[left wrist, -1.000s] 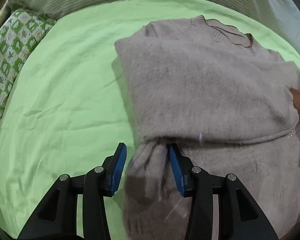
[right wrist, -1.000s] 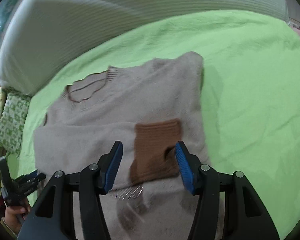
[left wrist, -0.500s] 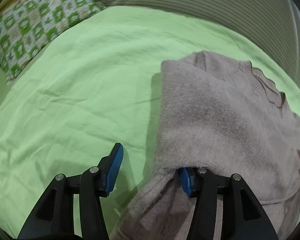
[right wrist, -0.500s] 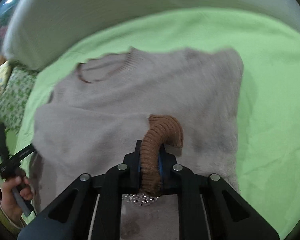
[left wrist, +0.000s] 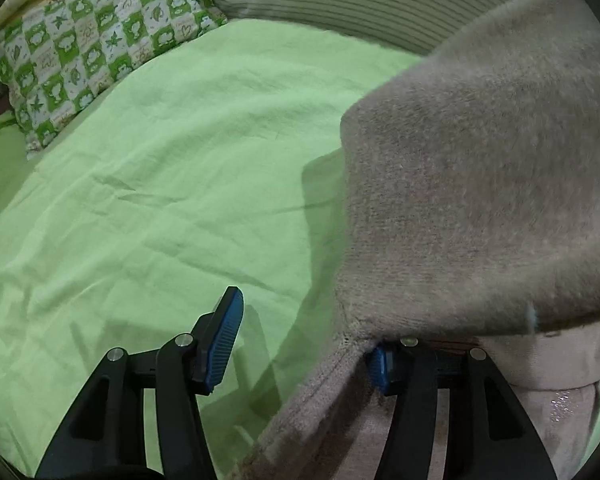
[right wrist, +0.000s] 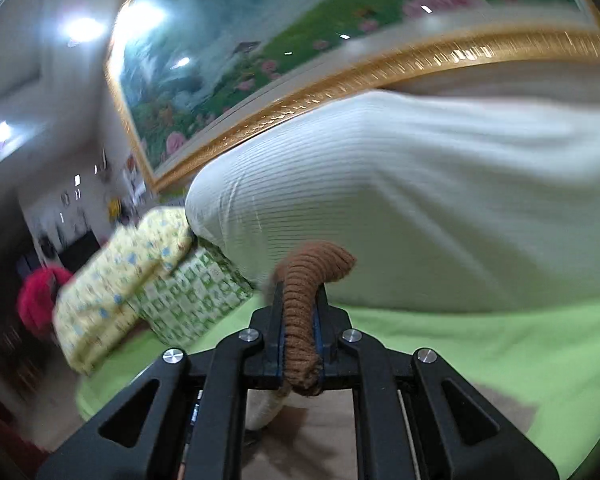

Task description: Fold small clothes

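Observation:
A fuzzy taupe sweater (left wrist: 480, 184) fills the right of the left wrist view, raised off the green bedsheet (left wrist: 160, 200). My left gripper (left wrist: 300, 340) is open; its right finger is tucked under the sweater's folded edge and the left finger (left wrist: 224, 340) stands free over the sheet. My right gripper (right wrist: 298, 320) is shut on the sweater's brown ribbed cuff (right wrist: 304, 292) and is held up high, facing the headboard. A strip of sweater (right wrist: 324, 432) hangs below it.
A green-and-white checked pillow (left wrist: 92, 60) lies at the far left of the bed, also in the right wrist view (right wrist: 192, 300). A large striped white bolster (right wrist: 420, 200) runs along the head. A gold-framed painting (right wrist: 300, 40) hangs above it. A yellow patterned cushion (right wrist: 120, 276) lies beside the pillow.
My right gripper closed on the brown cuff and rose, tilting up toward the wall. The sweater has lifted off the sheet on my left gripper's right finger; that gripper shifted left and stays open.

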`<state>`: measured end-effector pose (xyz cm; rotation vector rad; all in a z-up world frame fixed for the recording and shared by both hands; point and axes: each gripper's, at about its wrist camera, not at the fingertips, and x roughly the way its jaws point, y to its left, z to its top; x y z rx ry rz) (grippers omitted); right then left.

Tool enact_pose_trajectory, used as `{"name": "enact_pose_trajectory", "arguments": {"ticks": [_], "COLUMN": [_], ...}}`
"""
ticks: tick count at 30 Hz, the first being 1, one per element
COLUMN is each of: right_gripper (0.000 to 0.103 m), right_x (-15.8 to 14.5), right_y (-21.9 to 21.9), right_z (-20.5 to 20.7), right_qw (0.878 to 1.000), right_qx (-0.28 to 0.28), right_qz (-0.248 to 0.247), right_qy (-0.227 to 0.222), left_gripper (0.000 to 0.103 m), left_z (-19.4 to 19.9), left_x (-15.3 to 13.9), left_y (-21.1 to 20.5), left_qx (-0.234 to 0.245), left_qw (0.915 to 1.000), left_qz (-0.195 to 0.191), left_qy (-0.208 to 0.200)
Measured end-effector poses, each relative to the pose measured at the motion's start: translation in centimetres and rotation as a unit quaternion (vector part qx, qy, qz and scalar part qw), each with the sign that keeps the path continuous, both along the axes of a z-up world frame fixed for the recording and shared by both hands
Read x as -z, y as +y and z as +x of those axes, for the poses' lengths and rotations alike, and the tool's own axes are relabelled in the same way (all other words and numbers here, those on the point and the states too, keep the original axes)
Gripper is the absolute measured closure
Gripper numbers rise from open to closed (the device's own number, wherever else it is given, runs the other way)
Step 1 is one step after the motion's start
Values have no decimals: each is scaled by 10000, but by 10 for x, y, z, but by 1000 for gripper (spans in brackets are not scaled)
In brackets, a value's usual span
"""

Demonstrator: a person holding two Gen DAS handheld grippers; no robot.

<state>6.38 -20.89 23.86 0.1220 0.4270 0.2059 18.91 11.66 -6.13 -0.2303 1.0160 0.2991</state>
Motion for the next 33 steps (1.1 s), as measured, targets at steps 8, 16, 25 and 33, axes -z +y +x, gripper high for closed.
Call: {"name": "enact_pose_trajectory", "arguments": {"ticks": [8, 16, 25, 33], "right_gripper": [92, 92, 82, 55], "right_x": [179, 233, 256, 184], "right_y": [-121, -146, -155, -102], "right_z": [5, -15, -8, -10], "right_qw": [9622, 9431, 9255, 9480], "right_qx": [1865, 2439, 2442, 2437], "right_qz": [267, 312, 141, -78], "right_qy": [1968, 2238, 2892, 2047], "left_gripper": [46, 43, 37, 38], "left_z": [-6, -13, -15, -24], "left_x": [7, 14, 19, 16], "left_y": [3, -5, -2, 20], "left_qx": [-3, 280, 365, 583], "left_qw": [9999, 9994, 9991, 9970], "left_qz": [-94, 3, -50, -361], "left_qy": [92, 198, 217, 364]}}
